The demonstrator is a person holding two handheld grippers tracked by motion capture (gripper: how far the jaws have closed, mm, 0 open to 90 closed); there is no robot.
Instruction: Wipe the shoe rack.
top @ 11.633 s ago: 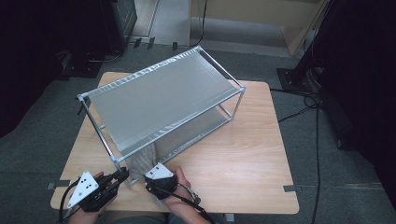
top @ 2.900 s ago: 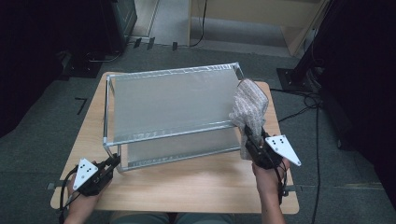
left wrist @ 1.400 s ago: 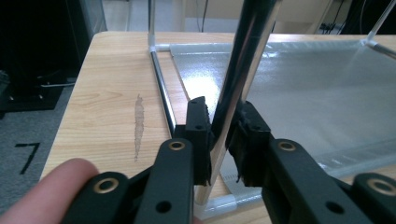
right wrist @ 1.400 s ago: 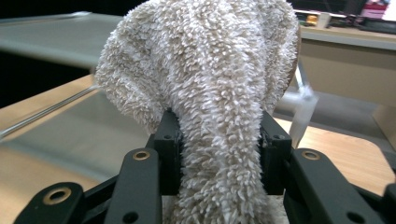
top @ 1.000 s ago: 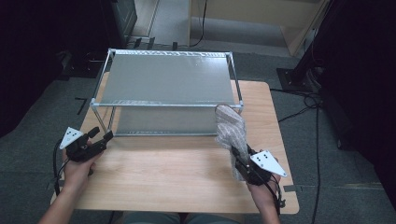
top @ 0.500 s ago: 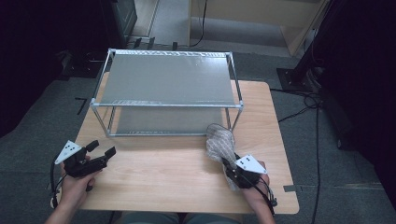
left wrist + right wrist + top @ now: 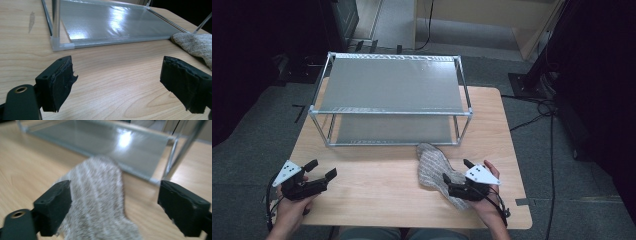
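A grey knitted cloth [image 7: 432,166] lies flat on the wooden table [image 7: 377,197], just in front of a two-tier metal rack [image 7: 389,111]. My right gripper [image 7: 457,171] rests over the cloth's near end. Its jaws have just been opening and stand wide apart, with the cloth [image 7: 97,195] lying loose between them and the rack's lower shelf [image 7: 120,142] behind. My left gripper [image 7: 322,169] hovers at the table's front left, its jaws also just opened, with nothing between them. In the left gripper view [image 7: 117,72] bare wood lies ahead, then the rack's corner [image 7: 62,46] and the cloth [image 7: 195,42] at far right.
The rack stands upright across the back half of the table. Bare wood stretches between the two grippers along the front. Cables [image 7: 537,107] trail on the dark floor to the right, beyond the table's edge.
The right gripper lowered the hanging cloth onto the table and let go of it. The left gripper drew back from the rack's corner toward the front left and opened.
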